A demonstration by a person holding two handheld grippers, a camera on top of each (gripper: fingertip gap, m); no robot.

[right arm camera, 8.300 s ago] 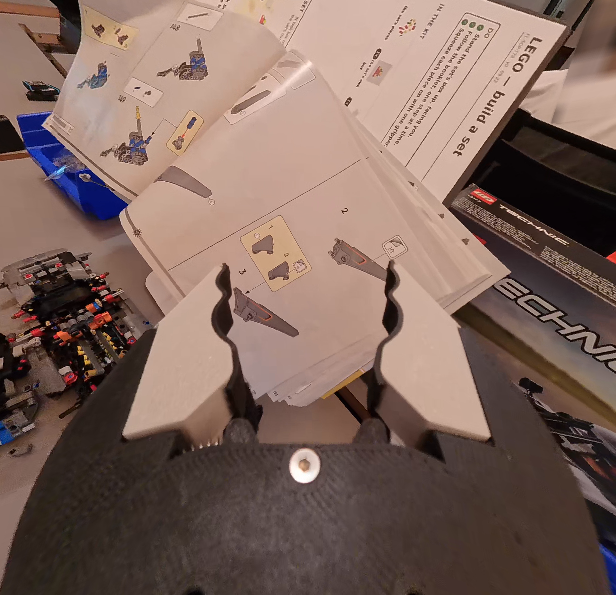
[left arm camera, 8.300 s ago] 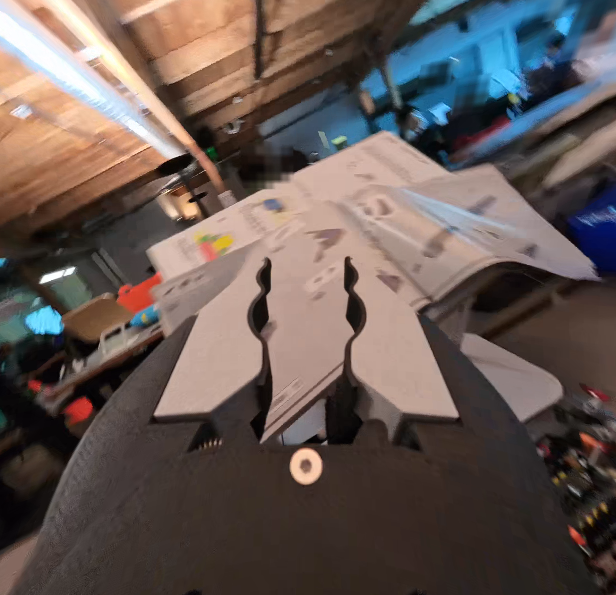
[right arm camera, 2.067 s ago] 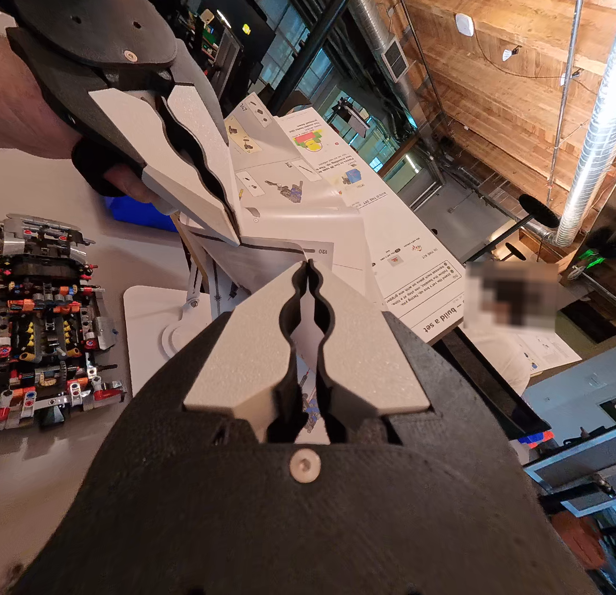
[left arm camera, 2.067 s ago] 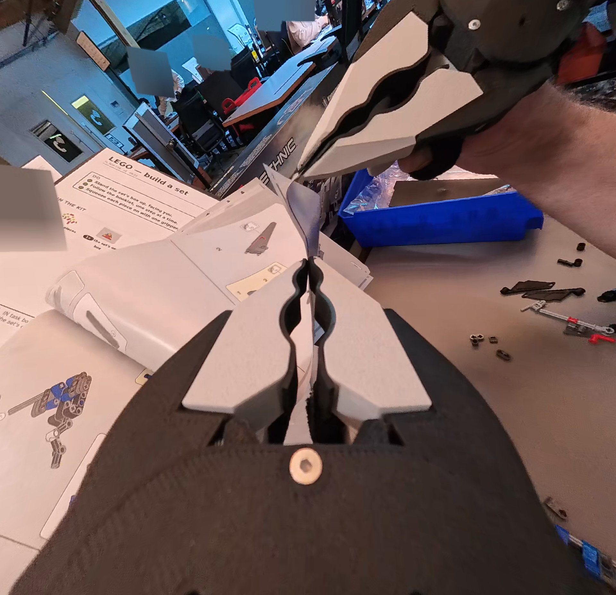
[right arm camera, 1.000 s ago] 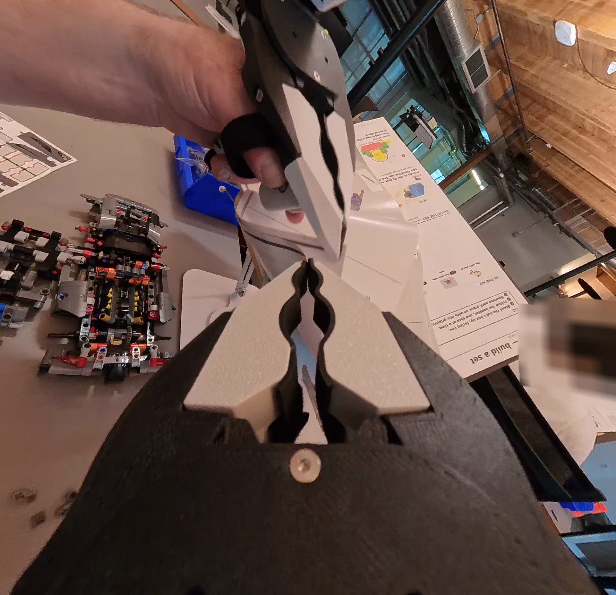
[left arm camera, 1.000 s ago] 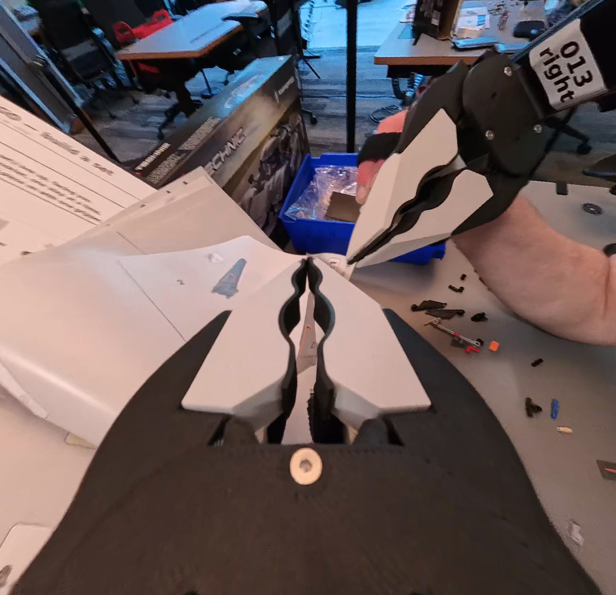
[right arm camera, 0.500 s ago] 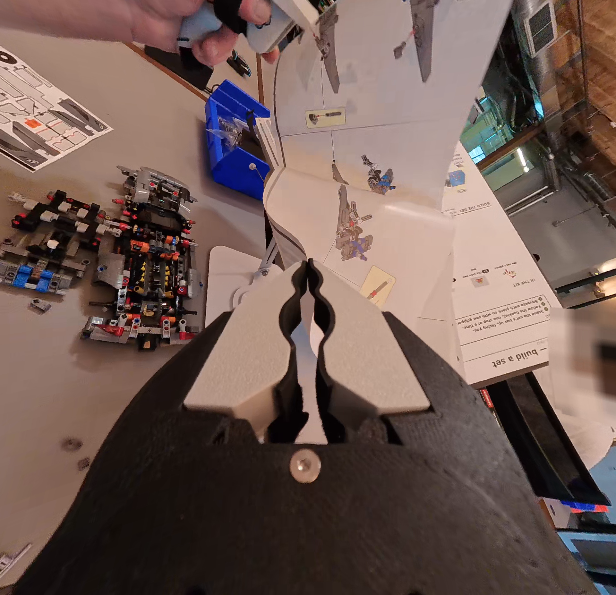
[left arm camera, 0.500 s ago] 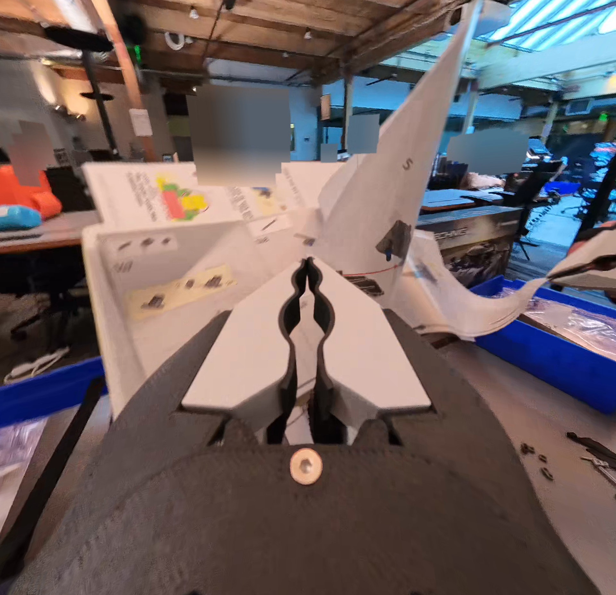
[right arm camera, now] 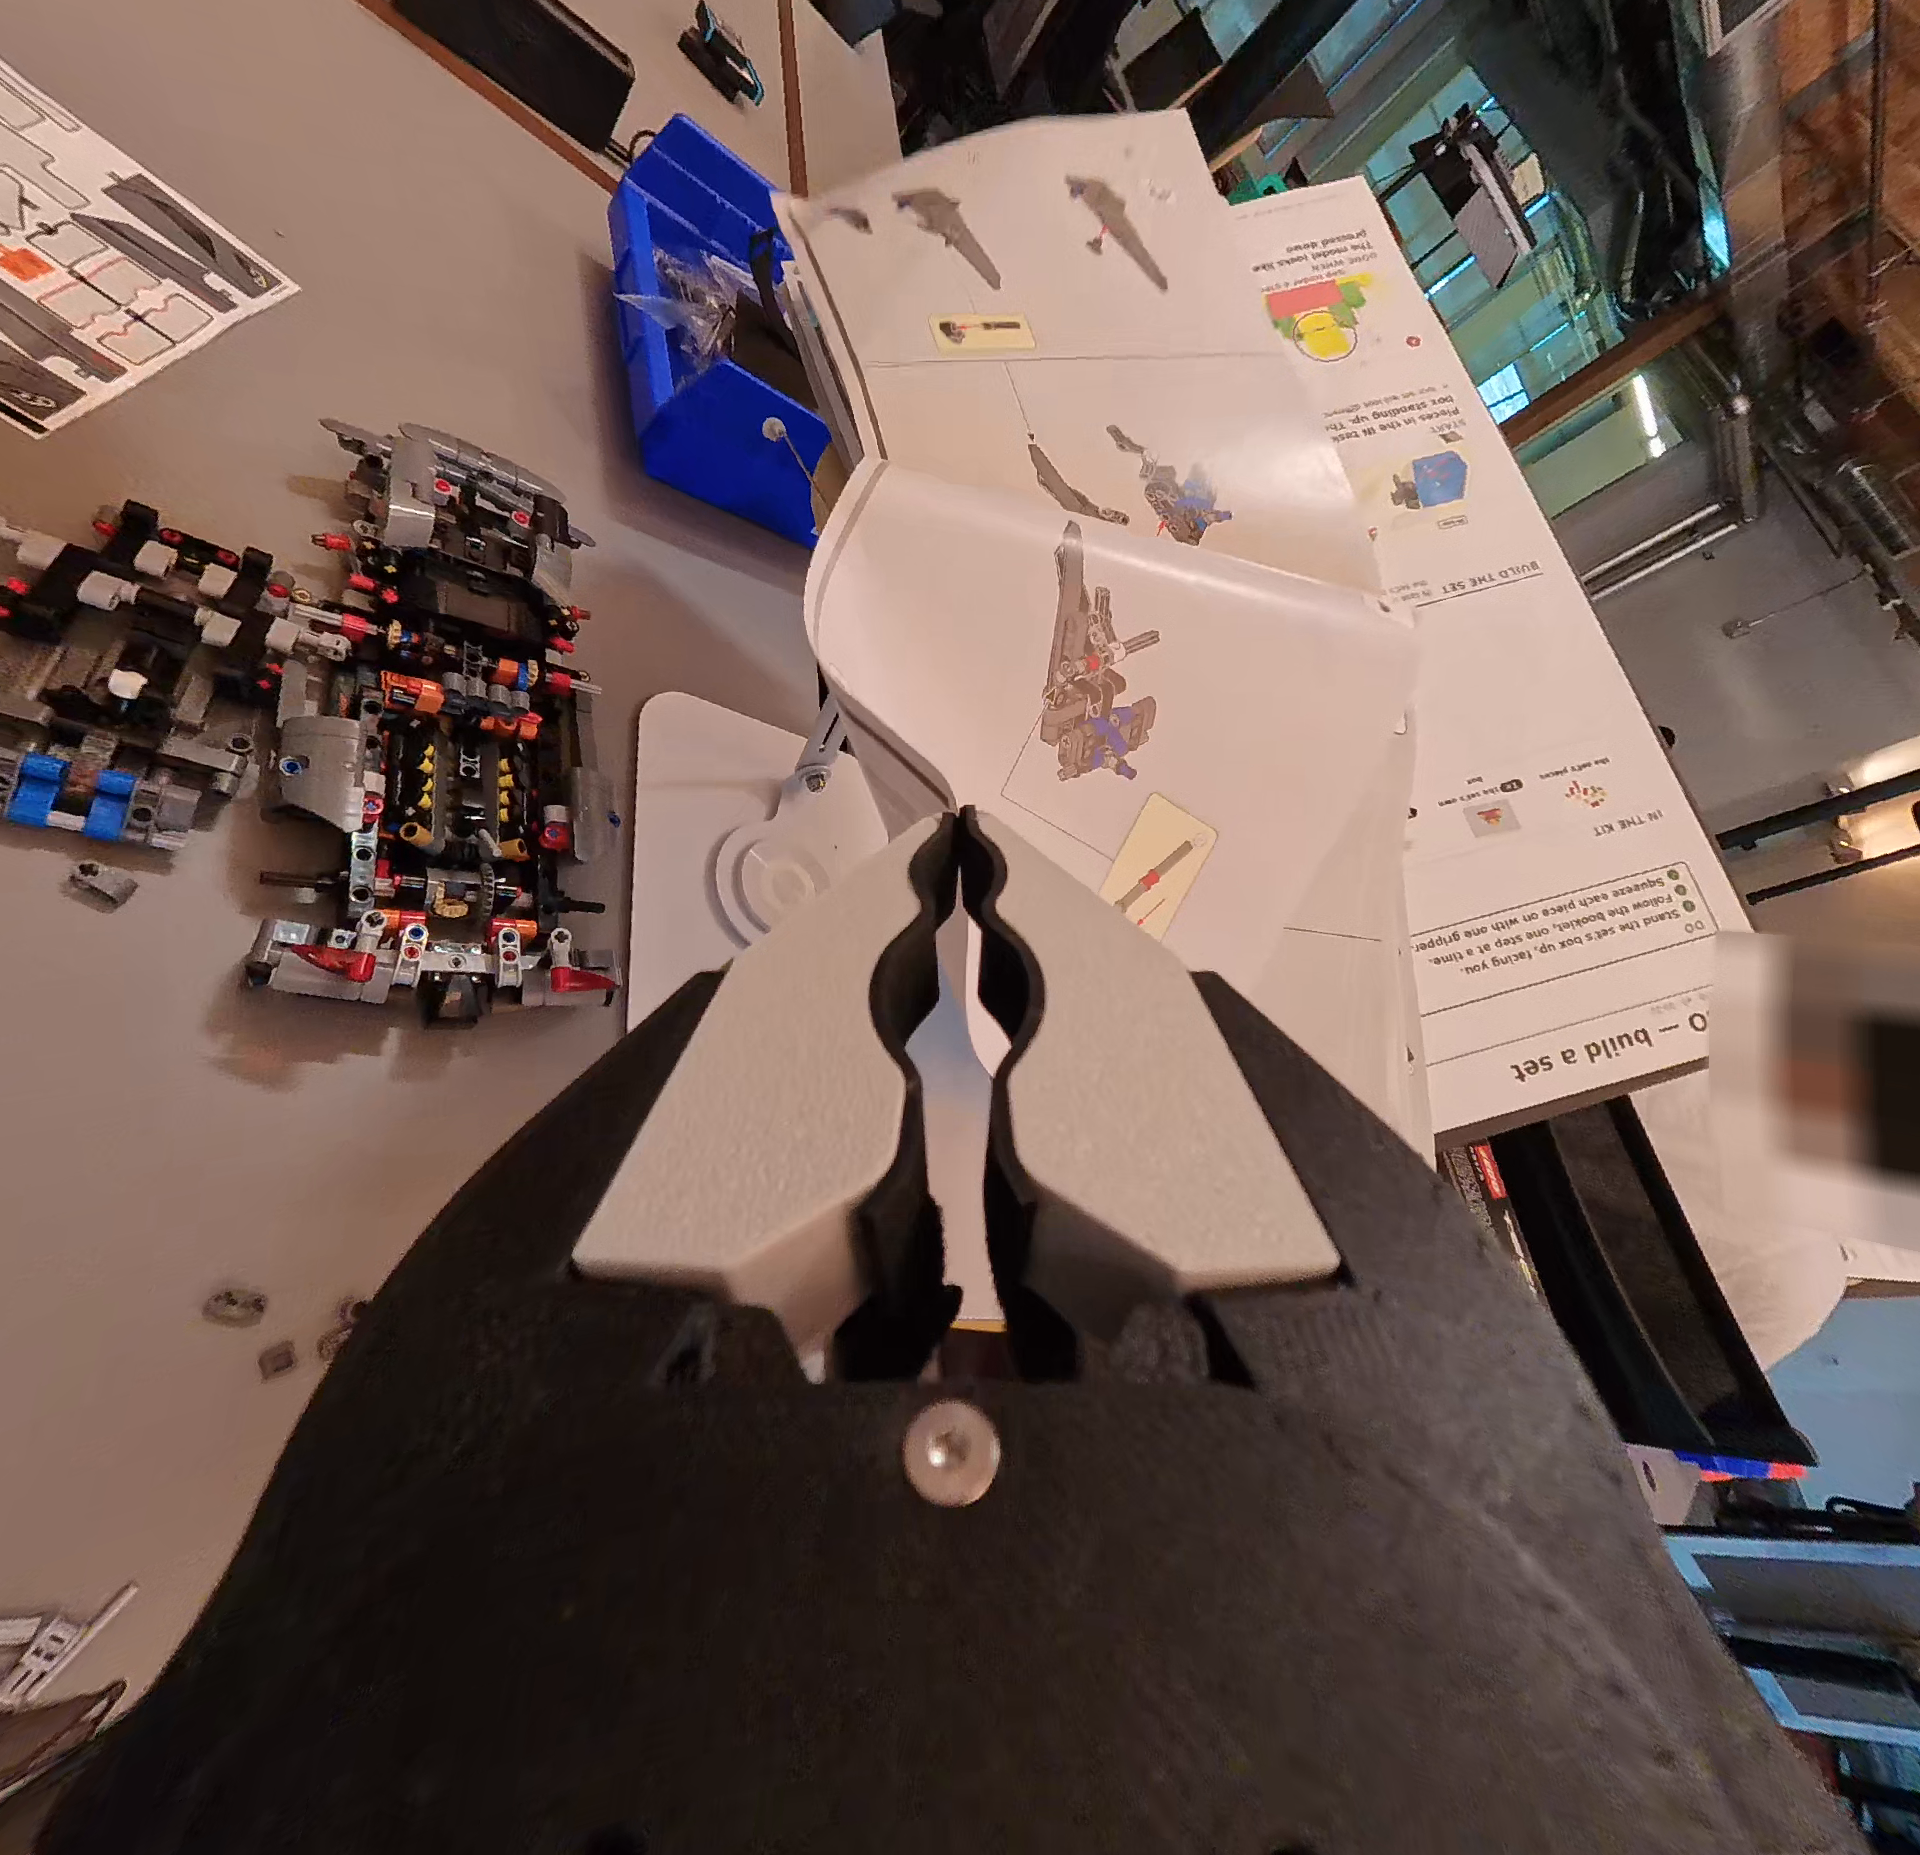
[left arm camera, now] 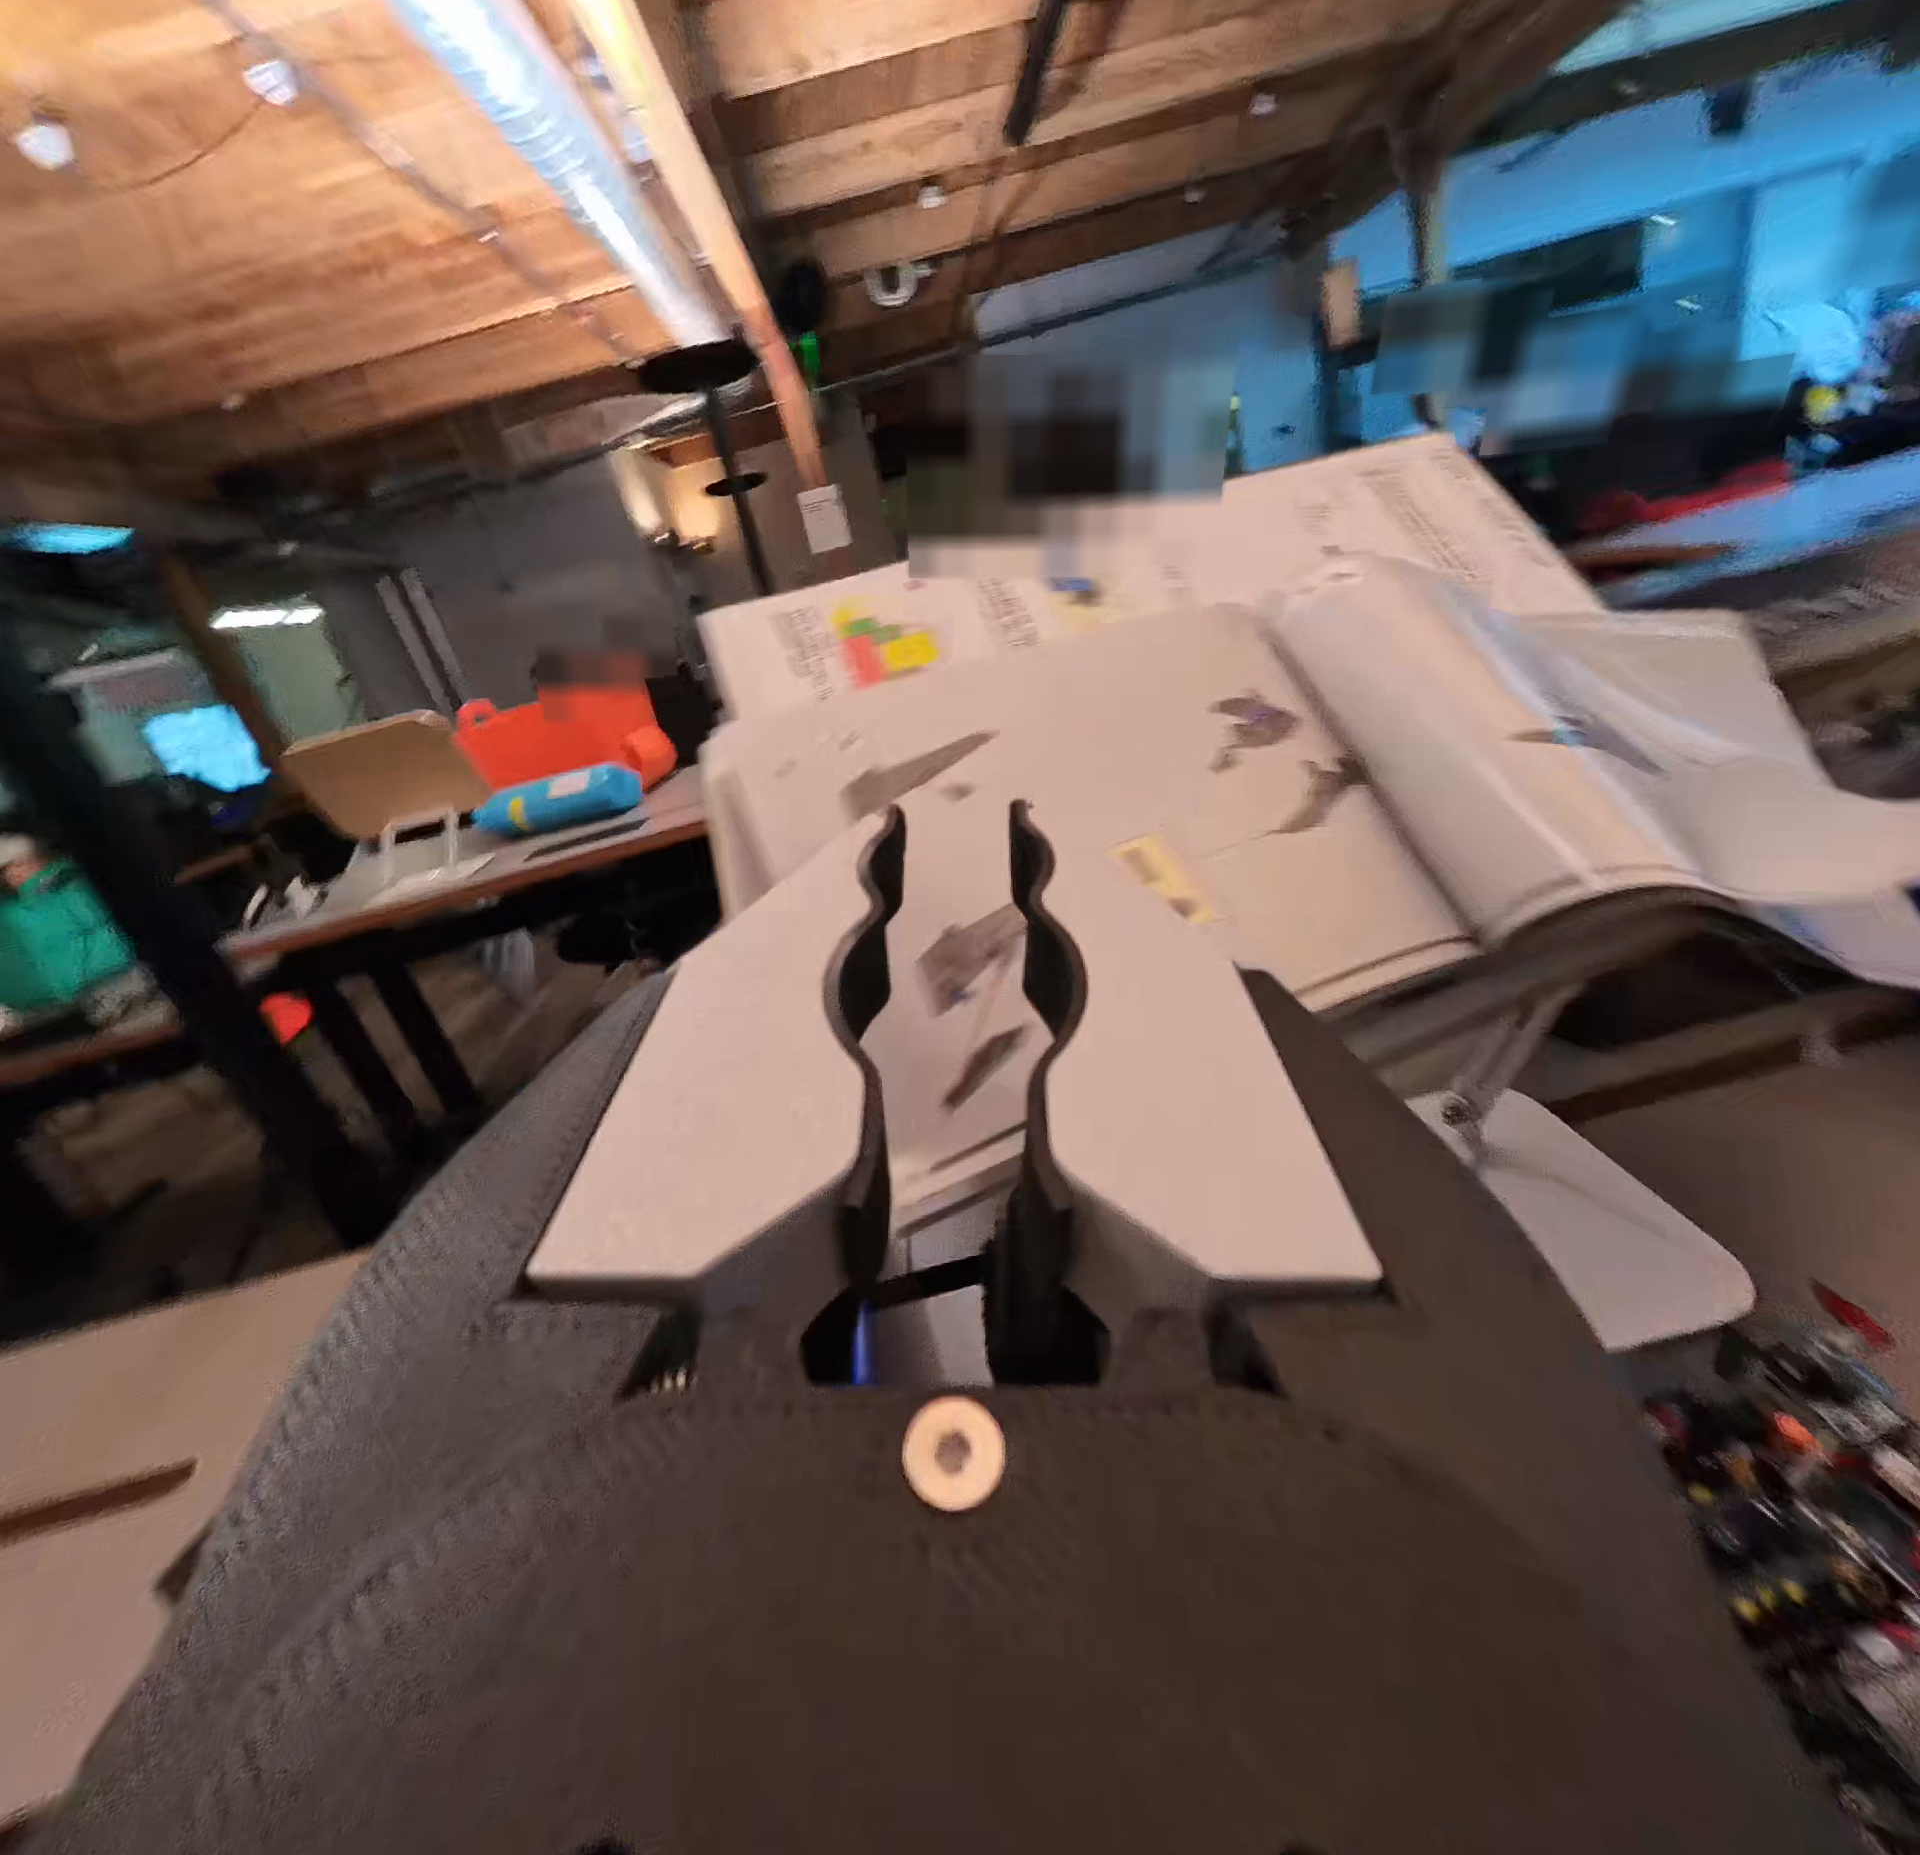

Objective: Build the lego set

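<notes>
The instruction booklet (right arm camera: 1122, 662) stands open on a white stand, showing steps with grey and blue parts. My right gripper (right arm camera: 961, 818) is shut on the lower edge of a curled booklet page, whose white paper shows between the jaws. My left gripper (left arm camera: 956, 818) is open and empty, with its tips close in front of the booklet (left arm camera: 1299, 818); this view is blurred. The partly built lego model (right arm camera: 436, 725), black and grey with coloured pins, lies on the table left of the booklet. It also shows blurred in the left wrist view (left arm camera: 1818, 1493).
A blue bin (right arm camera: 707, 382) with bags sits behind the booklet. A sticker sheet (right arm camera: 104, 278) lies far left. The white stand base (right arm camera: 717, 829) is under the booklet. A printed card (right arm camera: 1538, 870) leans behind it, and a few small loose parts (right arm camera: 234, 1306) lie on the table. There is about 30 cm between the tips of the two grippers. About 25 cm separates my right fingertips from the partly built lego model (right arm camera: 436, 725).
My left gripper has opened and let go of the page it held up. That page has dropped back onto the booklet. My right gripper stays shut on its page.
</notes>
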